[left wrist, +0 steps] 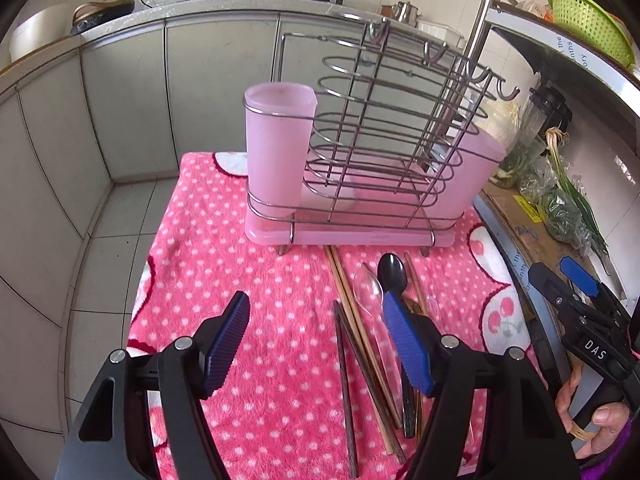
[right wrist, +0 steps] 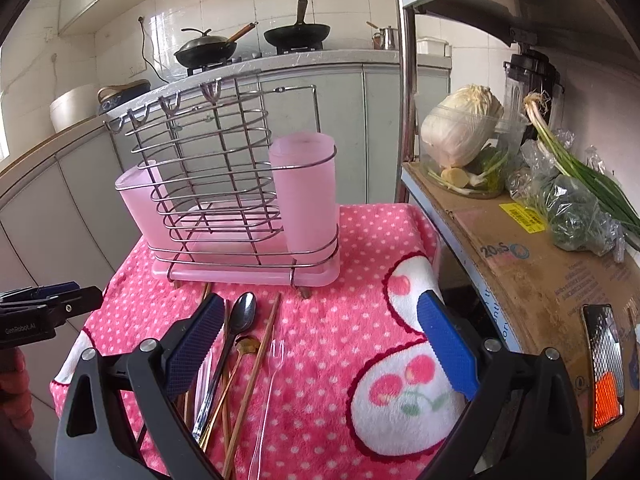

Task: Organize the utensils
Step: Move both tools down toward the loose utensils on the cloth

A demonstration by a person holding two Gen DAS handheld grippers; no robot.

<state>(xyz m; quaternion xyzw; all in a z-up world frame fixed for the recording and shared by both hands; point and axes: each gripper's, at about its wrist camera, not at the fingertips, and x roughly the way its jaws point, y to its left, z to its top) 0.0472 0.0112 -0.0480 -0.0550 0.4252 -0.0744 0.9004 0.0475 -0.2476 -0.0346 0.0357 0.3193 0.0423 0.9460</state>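
both grippers stand wide apart and hold nothing: the left gripper (left wrist: pixel 316 344) hangs over the pink dotted cloth (left wrist: pixel 224 248) with its right pad just above the pile, and the right gripper (right wrist: pixel 328 344) is also empty, more to the side with the cherry pattern. the utensils lie loose together on the cloth in front of the rack (left wrist: pixel 360 152): wooden chopsticks (left wrist: pixel 352 320), a black spoon (left wrist: pixel 393 274), a clear plastic spoon (left wrist: pixel 370 286), and in the right view also a clear fork (right wrist: pixel 276 360) and a small gold spoon (right wrist: pixel 248 345). the risk, i think, comes from this pile. the pieces cross and touch each other, so closing on one could catch a second one, or drag a neighbour over the soft cloth. the clear pieces are hard to see and thin, they could slip out of the pads. the fluffy cloth lets thin things sink a little, so the pads may pinch the cloth too. the pink cup (left wrist: pixel 276 152) in the rack is tall and light, and a hard push with a long chopstick could tip it or move the rack. the two grippers are near each other and could collide. the room is a kitchen: grey cabinets, woks on the stove (right wrist: pixel 240 44), a shelf with cabbage (right wrist: pixel 460 124) and green onions on cardboard.
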